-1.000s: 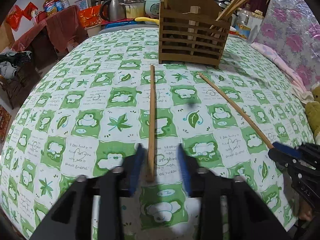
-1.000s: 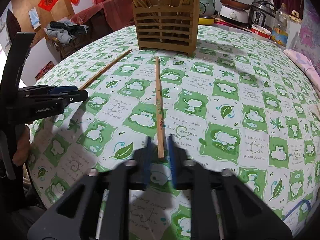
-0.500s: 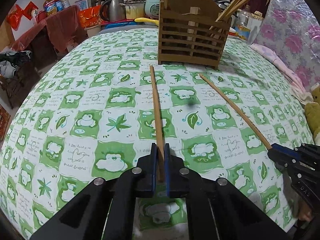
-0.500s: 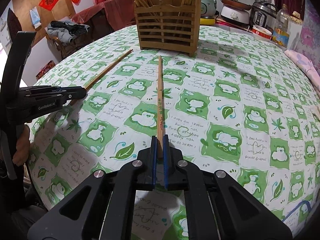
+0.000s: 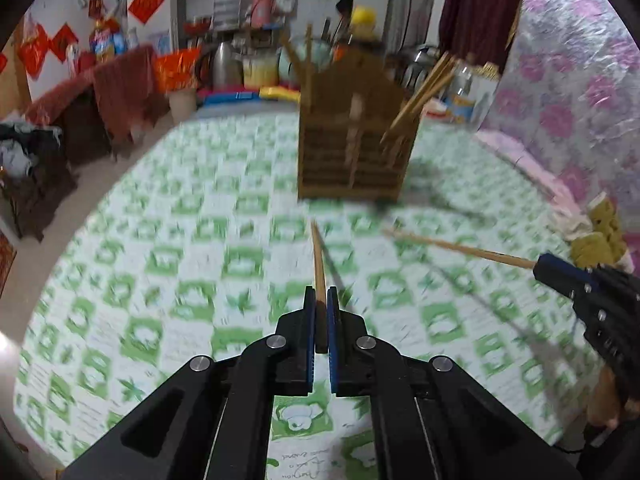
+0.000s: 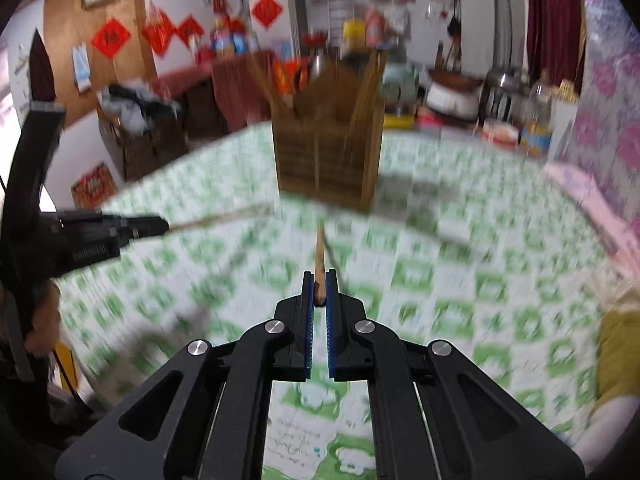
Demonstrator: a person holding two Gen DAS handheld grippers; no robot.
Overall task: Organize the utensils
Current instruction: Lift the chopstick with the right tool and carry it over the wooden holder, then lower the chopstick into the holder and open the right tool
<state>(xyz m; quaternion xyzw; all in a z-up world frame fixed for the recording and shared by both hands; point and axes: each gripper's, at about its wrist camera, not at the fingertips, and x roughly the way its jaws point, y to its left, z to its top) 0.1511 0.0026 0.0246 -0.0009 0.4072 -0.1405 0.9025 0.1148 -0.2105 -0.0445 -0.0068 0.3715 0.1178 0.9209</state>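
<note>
My left gripper [image 5: 320, 300] is shut on a wooden chopstick [image 5: 318, 264] and holds it above the green-patterned table, pointing at the wooden utensil holder [image 5: 352, 156]. My right gripper [image 6: 319, 285] is shut on a second chopstick [image 6: 319, 254], also lifted and pointing at the holder [image 6: 328, 160]. Each gripper shows in the other's view: the right gripper [image 5: 560, 276] with its chopstick [image 5: 460, 248] on the right, the left gripper [image 6: 132, 226] on the left. The holder has several chopsticks standing in it. Both views are motion-blurred.
The round table has a green and white cloth [image 5: 200, 272]. Behind it are a kettle [image 5: 224, 64], pots and bottles on a crowded counter. A floral pink cover [image 5: 560, 120] lies at the right. A yellow object [image 6: 620, 344] sits at the table's right edge.
Both grippers, shut on their chopsticks half a second ago, have lifted them off the table and tilted up toward the holder. A second ago the left gripper was open.
</note>
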